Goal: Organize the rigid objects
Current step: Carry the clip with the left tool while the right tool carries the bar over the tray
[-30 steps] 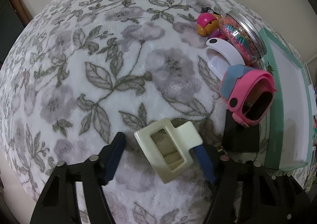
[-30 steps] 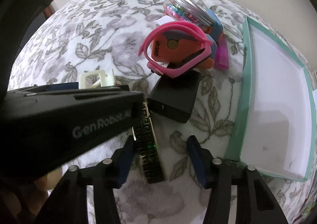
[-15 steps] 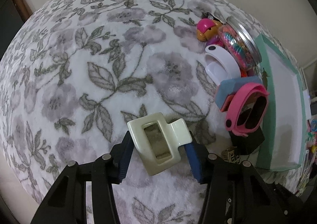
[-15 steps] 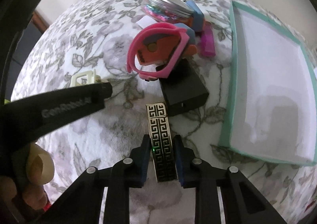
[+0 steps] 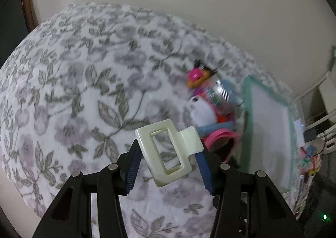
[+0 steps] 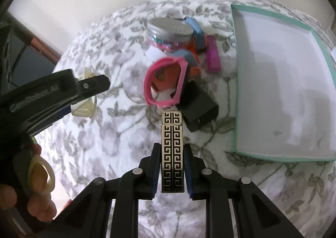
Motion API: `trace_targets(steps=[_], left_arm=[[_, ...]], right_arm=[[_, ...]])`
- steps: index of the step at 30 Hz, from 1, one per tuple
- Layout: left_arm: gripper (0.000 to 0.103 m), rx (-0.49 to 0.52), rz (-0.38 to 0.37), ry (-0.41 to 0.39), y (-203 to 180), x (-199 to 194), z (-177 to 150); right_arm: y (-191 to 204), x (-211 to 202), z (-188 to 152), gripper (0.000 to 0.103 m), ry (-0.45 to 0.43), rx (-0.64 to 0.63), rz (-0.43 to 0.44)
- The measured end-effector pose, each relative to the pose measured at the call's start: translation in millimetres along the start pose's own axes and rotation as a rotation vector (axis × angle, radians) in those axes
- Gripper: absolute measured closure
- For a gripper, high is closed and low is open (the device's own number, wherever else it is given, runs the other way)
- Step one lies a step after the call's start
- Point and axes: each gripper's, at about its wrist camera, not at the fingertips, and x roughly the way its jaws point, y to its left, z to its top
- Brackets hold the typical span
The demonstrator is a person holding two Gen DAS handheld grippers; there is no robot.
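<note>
My left gripper (image 5: 168, 166) is shut on a cream rectangular hair clip (image 5: 168, 151) and holds it above the floral blanket (image 5: 73, 95). The clip also shows in the right wrist view (image 6: 84, 107), held by the left gripper at the left. My right gripper (image 6: 171, 172) is shut on a gold and black patterned lighter (image 6: 172, 154), lifted off the blanket. A shallow white box with a teal rim (image 6: 237, 101) lies open at the right; it also shows in the left wrist view (image 5: 247, 111).
A cluster lies left of the box: a pink watch band (image 6: 166, 82), a black box (image 6: 199, 109), a bead jar with a silver lid (image 6: 170, 29), a magenta bar (image 6: 212, 55), a blue strap (image 6: 197, 32). A pink toy figure (image 5: 196, 77) sits behind the jar.
Both grippers have lifted their objects off the blanket. The left one rose with the hair clip, the right one rose with the lighter and drew back from the black box.
</note>
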Motion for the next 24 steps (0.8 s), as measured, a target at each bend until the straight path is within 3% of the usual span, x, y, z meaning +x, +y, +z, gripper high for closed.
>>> trace_targets(steps=[6,12,24], left_arm=[[0.050,0.014,-0.077,-0.081,-22,-18,13],[0.050,0.073,-0.137,-0.116,-68,-23,27],[0.050,0.239,-0.168,-0.114,-155,12,37]], right_arm=[[-6,-48,19,0.081,-0.147,0.024,0.022],[-23,-87,47,0.081,-0.299,0.052,-0.099],[-126,-101,87,0.081,-0.385,0.265,-0.165]])
